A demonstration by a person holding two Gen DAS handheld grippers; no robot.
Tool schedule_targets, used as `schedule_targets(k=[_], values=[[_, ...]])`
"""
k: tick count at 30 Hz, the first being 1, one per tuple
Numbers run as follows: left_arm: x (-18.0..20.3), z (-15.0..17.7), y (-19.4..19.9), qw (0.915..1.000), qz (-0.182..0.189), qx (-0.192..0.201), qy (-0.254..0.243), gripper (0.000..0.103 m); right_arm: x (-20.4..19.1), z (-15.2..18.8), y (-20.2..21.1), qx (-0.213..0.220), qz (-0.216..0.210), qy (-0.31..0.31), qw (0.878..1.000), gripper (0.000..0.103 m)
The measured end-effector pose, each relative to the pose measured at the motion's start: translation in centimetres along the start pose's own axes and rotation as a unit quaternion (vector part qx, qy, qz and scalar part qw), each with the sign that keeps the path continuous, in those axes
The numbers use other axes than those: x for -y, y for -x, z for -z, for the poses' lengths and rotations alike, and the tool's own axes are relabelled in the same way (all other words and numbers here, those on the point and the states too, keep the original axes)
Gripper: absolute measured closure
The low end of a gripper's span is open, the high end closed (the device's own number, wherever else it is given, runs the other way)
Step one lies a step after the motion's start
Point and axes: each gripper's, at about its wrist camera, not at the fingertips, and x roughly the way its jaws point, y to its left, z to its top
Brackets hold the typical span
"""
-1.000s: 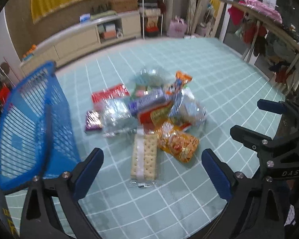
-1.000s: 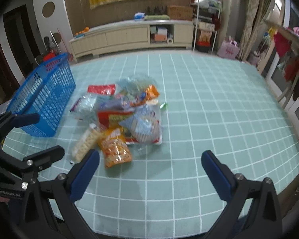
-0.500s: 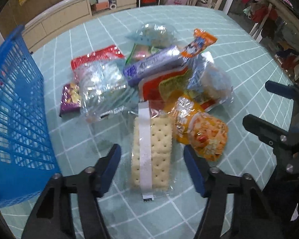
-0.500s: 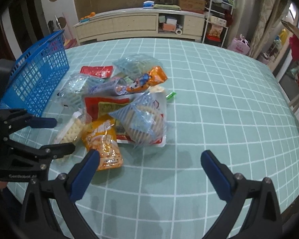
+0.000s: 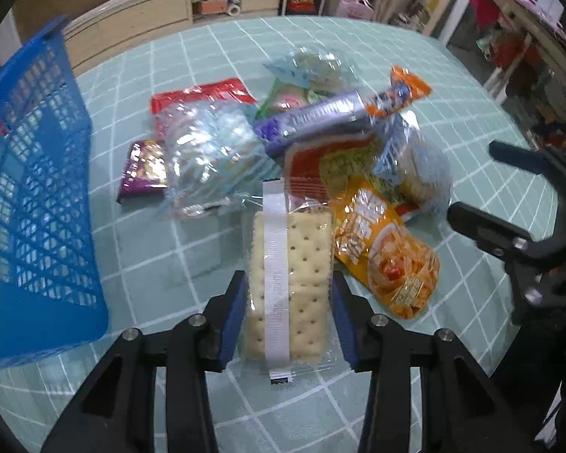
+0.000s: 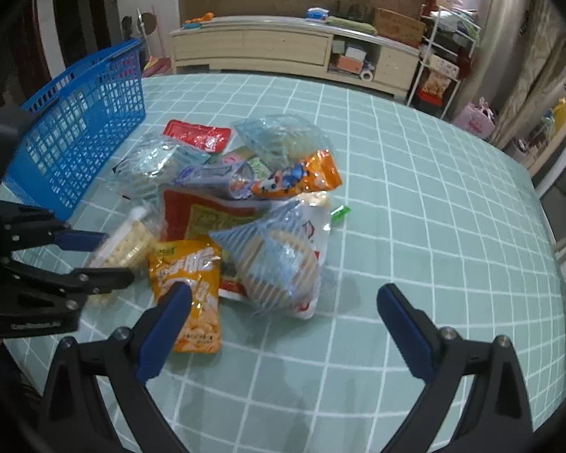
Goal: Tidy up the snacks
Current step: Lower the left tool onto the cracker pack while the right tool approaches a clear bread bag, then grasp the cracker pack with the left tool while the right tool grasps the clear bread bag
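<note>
Left wrist view: the left gripper (image 5: pixel 288 317) is clamped on the near end of the cracker pack (image 5: pixel 288 283), one blue pad against each long side. The pack lies on the green checked table (image 5: pixel 415 56), at the near edge of the snack pile (image 5: pixel 320 151), right of the blue basket (image 5: pixel 30 196).

Right wrist view: the right gripper (image 6: pixel 279 324) hangs spread wide, holding nothing, above the table (image 6: pixel 434 196) near the orange chip bag (image 6: pixel 192 287).

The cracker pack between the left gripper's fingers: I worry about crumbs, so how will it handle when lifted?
The cracker pack probably lifts stiff and flat, since whole crackers fill it. It looks light but brittle, so a hard squeeze from the left gripper may snap them. The clear wrapper looks slick and might slip.
</note>
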Motion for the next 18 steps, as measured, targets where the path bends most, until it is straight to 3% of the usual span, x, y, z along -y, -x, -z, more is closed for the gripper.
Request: schedule_targets(k=[6, 11, 15, 18], values=[[0.0, -0.5, 1.6, 0.9998, -0.005, 0.016, 0.013, 0.062, 0.1, -0.8, -2.1, -0.022, -0.004, 0.016, 1.000, 0.014], [0.0, -0.9, 0.6, 0.9997, -0.012, 0.016, 0.011, 0.062, -0.5, -1.3, -3.5, -0.026, 0.005, 0.040, 0.999, 0.016], [0.5, -1.1, 0.2, 0.9997, -0.013, 0.016, 0.011, 0.062, -0.6, -1.4, -4.7, -0.048, -0.009, 0.046, 0.998, 0.042], [1.0, -1.2, 0.7, 0.9996, -0.012, 0.021, 0.015, 0.062, -0.3, -1.2, -4.7, -0.050, -0.018, 0.032, 0.998, 0.045]])
